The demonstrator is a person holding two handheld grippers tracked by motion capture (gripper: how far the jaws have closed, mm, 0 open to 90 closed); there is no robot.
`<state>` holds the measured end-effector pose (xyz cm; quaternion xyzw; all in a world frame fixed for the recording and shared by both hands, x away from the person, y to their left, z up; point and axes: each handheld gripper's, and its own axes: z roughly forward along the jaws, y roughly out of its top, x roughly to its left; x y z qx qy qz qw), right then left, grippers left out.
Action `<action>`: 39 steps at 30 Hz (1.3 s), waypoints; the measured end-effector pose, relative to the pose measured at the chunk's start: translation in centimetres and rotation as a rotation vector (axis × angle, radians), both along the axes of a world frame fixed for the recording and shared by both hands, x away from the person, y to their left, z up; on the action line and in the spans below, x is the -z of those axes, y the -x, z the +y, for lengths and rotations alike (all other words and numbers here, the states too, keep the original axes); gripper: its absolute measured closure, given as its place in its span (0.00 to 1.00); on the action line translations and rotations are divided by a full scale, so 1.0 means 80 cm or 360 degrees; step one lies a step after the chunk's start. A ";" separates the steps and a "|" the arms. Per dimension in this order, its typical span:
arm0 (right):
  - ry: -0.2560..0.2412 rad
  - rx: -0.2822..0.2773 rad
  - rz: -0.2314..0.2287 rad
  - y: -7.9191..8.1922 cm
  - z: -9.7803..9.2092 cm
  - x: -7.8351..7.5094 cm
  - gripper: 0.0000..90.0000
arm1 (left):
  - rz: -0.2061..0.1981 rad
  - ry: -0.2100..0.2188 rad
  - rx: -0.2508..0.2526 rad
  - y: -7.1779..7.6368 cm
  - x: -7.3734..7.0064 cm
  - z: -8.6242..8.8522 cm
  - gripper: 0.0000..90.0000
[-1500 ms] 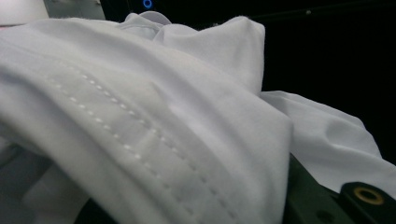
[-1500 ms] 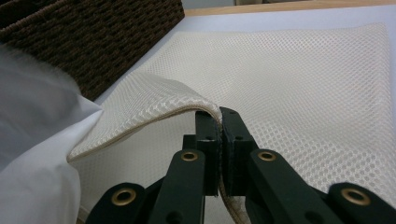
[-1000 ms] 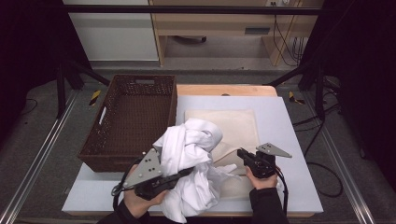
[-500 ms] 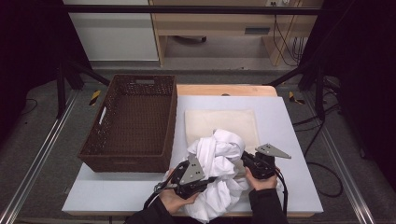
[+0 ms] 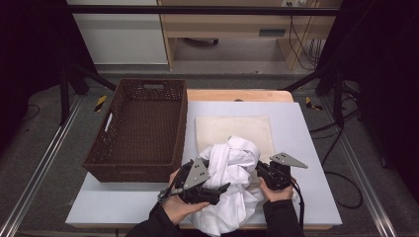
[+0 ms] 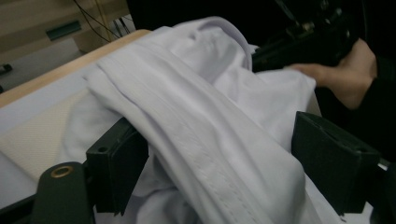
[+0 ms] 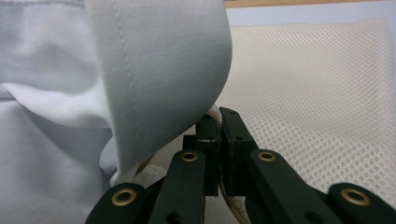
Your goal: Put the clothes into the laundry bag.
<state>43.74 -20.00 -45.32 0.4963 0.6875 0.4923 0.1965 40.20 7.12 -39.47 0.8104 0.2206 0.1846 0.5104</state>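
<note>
Plain white garment with stitched seam lines, lying partly over a cream honeycomb-mesh bag; dark brown woven wicker basket left of the garment; pale grey-blue tabletop, black gripper jaws, brass rivets.

A dark brown wicker basket with cut-out handles sits on the left part of the white table. Beyond the basket's far right corner, a strip of light wooden board runs along the table's far edge. Further back from the basket stands a wooden desk, with cables hanging at its right. Left of the basket, a metal rail crosses the grey floor.
</note>
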 end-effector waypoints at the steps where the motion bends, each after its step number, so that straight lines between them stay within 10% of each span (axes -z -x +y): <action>1: -0.0002 0.0000 0.0000 0.000 0.000 0.000 0.97 | -0.0003 0.0025 -0.0040 -0.006 -0.009 0.003 0.20; 9: -0.0002 -0.0004 -0.0012 0.002 0.001 -0.002 0.97 | 0.0054 0.0031 -0.0106 -0.051 -0.013 -0.015 0.22; 19: 0.0010 -0.0014 -0.0012 0.002 0.002 -0.001 0.97 | 0.0169 -0.0085 0.0028 -0.063 0.012 -0.019 0.89; 28: 0.0000 0.0002 -0.0015 0.002 0.000 -0.002 0.97 | 0.0168 -0.0176 0.0212 -0.015 0.021 -0.016 0.93; 39: 0.0006 0.0009 -0.0012 0.002 0.001 -0.004 0.97 | 0.0255 -0.0397 0.0266 -0.021 0.063 -0.045 0.93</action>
